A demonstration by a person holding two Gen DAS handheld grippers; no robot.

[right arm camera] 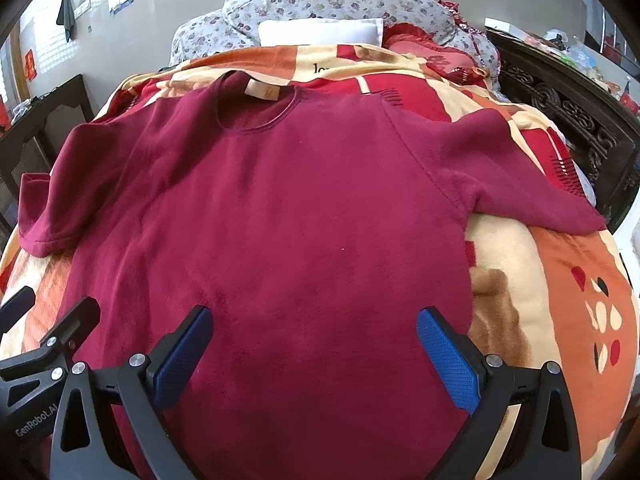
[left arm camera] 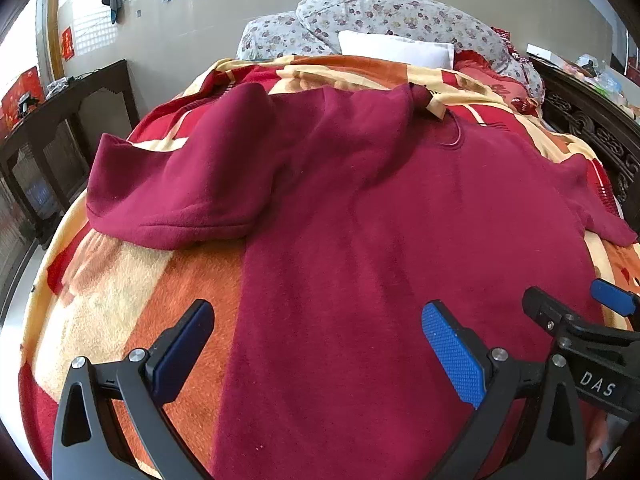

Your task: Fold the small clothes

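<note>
A maroon fleece top (right arm camera: 280,208) is laid flat, neck up, on a patterned blanket (right arm camera: 560,280) over the bed. L sleeve (left arm camera: 168,192) is seen bunched, poss. folded under. Left gripper (left arm camera: 320,356) is held over the hem's left edge, jaws spread, nothing pinched. Right gripper (right arm camera: 314,354) is held above the hem's right part, jaws likewise spread.

Carved headboard (right arm camera: 568,108) and pillows (right arm camera: 320,4) beyond sweater (right arm camera: 280,208)
</note>
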